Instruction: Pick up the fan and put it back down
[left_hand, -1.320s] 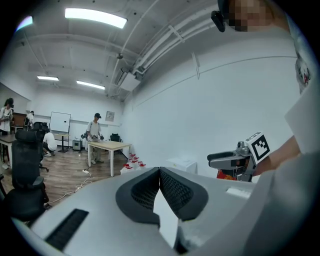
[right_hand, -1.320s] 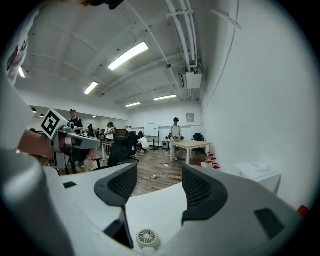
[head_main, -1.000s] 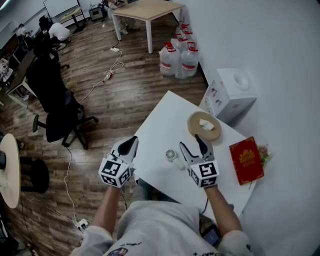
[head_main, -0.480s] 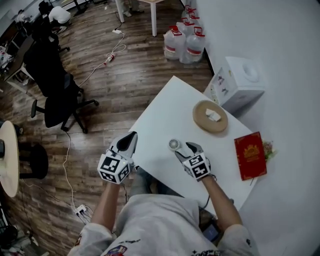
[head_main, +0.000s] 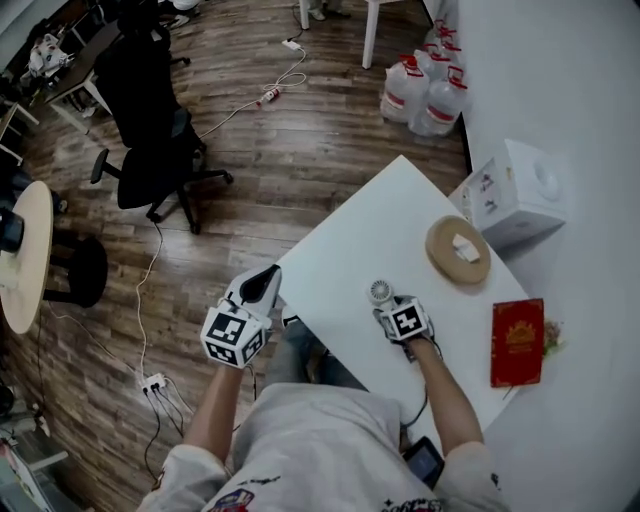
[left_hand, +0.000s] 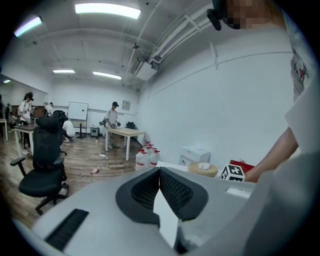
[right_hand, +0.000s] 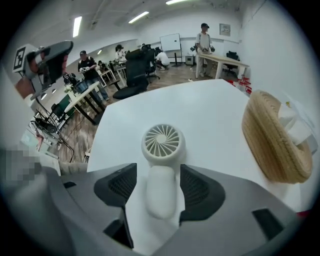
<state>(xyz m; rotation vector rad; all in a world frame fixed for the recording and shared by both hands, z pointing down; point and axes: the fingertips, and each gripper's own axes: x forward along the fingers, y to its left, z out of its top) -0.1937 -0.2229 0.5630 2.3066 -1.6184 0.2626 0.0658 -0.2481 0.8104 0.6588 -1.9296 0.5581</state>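
- The small white handheld fan (right_hand: 162, 145) lay flat on the white desk (head_main: 345, 255), its handle between the right gripper's (head_main: 388, 306) parted jaws, which were not clamped on it.
- The left gripper (left_hand: 159, 172) hung off the desk's left edge, jaws pressed together, empty.
- Bare desk lay beyond the fan, with the round woven tray (head_main: 457, 250) well apart on the right.

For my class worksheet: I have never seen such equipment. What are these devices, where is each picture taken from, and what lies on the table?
A person holds two hand-held grippers. One camera sits on the head, looking down; one rides on each gripper. On the white table lie a small white handheld fan, a round woven tray and a red book. The right gripper has its jaws apart round the fan's handle; the left gripper, jaws together, holds nothing.
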